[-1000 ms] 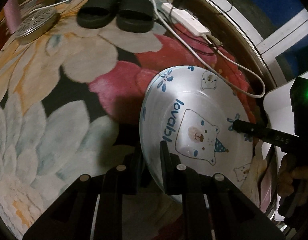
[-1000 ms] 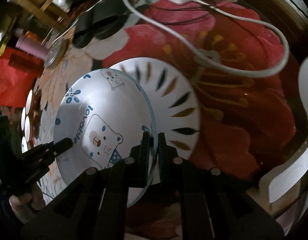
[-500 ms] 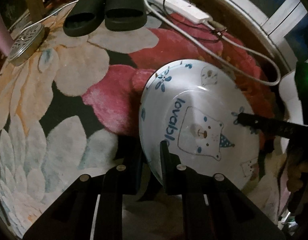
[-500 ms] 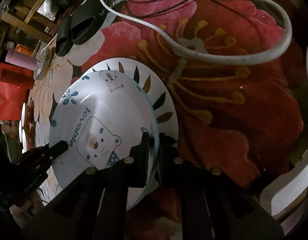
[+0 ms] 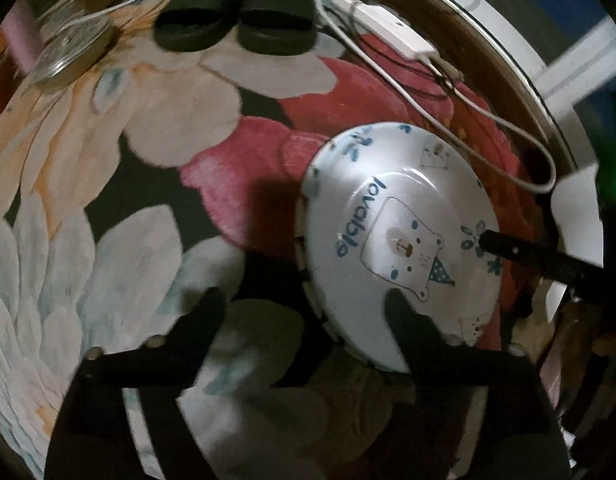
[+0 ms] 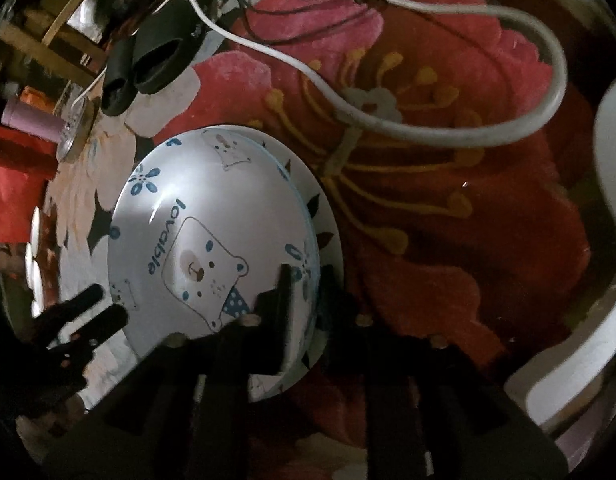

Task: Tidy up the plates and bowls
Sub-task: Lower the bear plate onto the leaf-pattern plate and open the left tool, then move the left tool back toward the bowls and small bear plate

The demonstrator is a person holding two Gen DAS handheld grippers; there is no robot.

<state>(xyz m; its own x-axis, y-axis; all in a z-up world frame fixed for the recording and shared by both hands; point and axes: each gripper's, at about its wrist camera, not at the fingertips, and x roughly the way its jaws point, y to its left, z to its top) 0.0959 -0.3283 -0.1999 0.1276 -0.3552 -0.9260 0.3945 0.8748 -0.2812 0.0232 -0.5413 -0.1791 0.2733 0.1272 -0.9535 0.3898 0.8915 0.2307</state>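
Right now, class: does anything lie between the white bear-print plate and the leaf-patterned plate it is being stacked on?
Nothing visible does. The white bear-print plate already lies directly over the leaf-patterned plate, whose rim shows beside it.

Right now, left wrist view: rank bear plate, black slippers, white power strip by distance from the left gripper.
1. Bear plate, under the left gripper's right finger.
2. White power strip, far, upper right.
3. Black slippers, far, top centre.
Strip and slippers are too close to call.
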